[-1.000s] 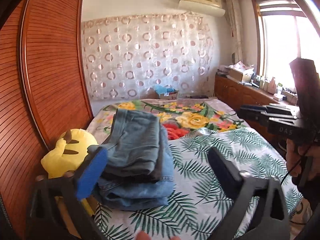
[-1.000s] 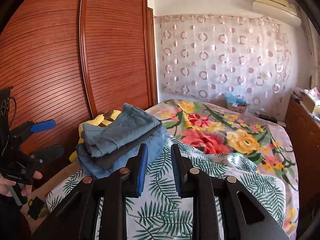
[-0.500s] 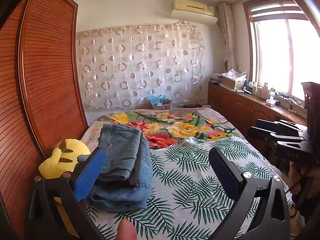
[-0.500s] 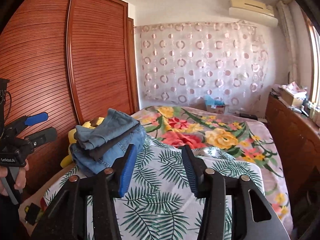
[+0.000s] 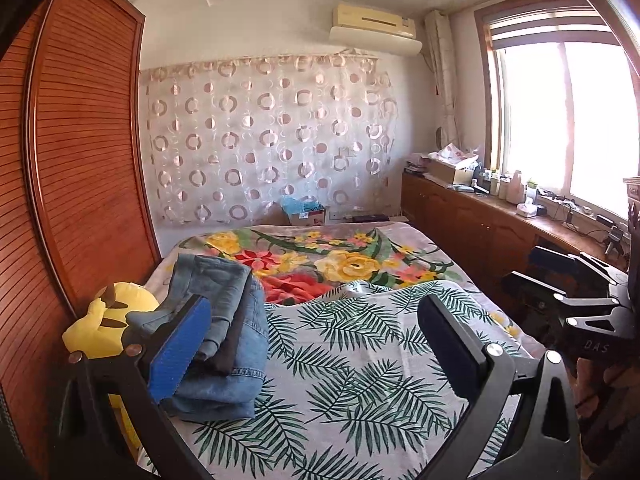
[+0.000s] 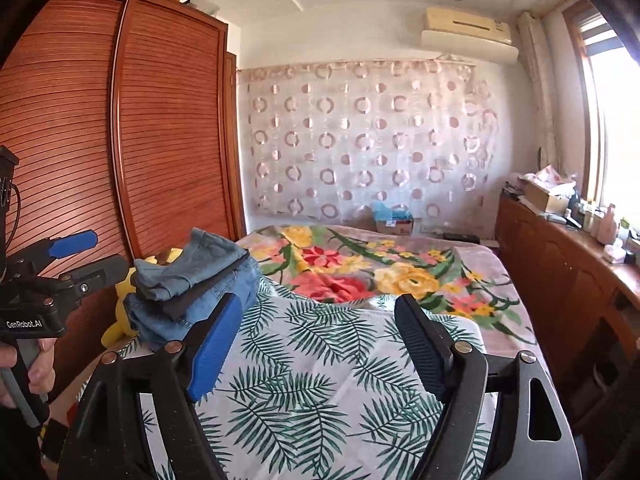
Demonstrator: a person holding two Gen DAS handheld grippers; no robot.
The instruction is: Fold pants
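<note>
Folded pants (image 5: 218, 332) stacked at bed's left edge, beside yellow plush (image 5: 100, 328). Left gripper (image 5: 312, 344) jaws apart, empty. Right gripper (image 6: 320, 344) jaws just been opening, nothing between. Fold looks finished; best to withdraw both clear, leaving stack undisturbed on leaf-print sheet (image 5: 360, 380).

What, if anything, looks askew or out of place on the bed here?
The stack of folded pants is uneven: the top grey pair sits skewed over the blue jeans, and the stack lies at the bed's edge beside a yellow plush toy. Nothing spilled or damaged.
</note>
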